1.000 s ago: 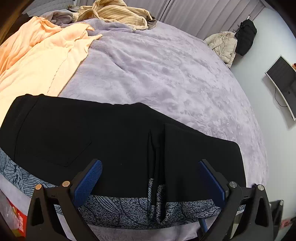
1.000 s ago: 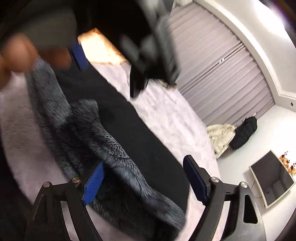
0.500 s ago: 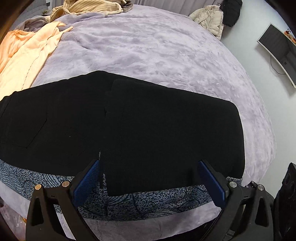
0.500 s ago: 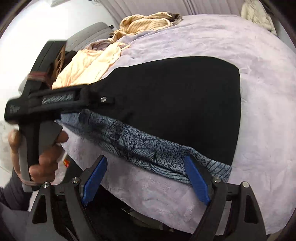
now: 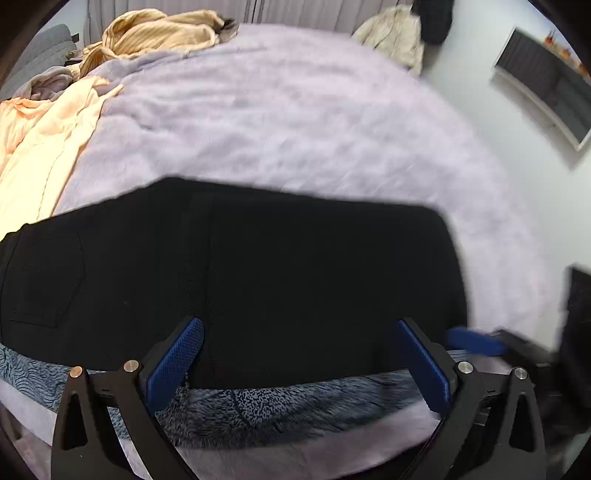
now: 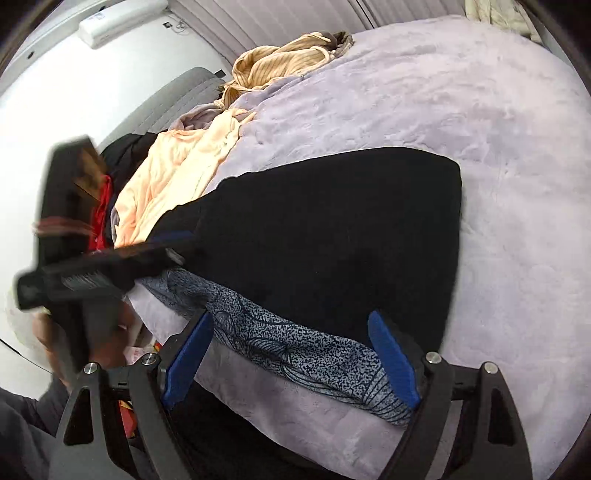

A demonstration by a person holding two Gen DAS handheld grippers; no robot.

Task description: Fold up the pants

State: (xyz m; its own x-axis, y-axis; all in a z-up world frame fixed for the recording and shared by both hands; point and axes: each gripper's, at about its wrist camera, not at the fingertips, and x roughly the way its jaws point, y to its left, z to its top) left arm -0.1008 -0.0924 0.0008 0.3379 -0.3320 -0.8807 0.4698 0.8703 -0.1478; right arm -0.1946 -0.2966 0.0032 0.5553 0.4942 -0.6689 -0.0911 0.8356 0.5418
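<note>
- We saw a lavender plush blanket (image 5: 295,122) covering the whole bed, the largest thing in both views.
- On it, near the front edge, lay the black pants (image 5: 258,280), folded over themselves into a broad flat slab, with a back pocket faint at the left end.
- A blue-grey patterned cloth (image 6: 295,343) stuck out from under the pants along the bed's front edge; we could not tell whether it was part of the pants or a separate piece.
- A peach garment (image 5: 40,140) lay spread at the bed's left side, touching the pants' far-left corner, and a tan striped garment (image 5: 147,33) sat bunched at the far end.
- Our left gripper (image 5: 299,354) hovered over the pants' near edge with its fingers spread wide, grasping nothing.
- Our right gripper (image 6: 291,354) likewise stood spread apart above the patterned cloth, empty.
- In the right wrist view the left gripper's body was motion-blurred and hid the pants' left end.
</note>
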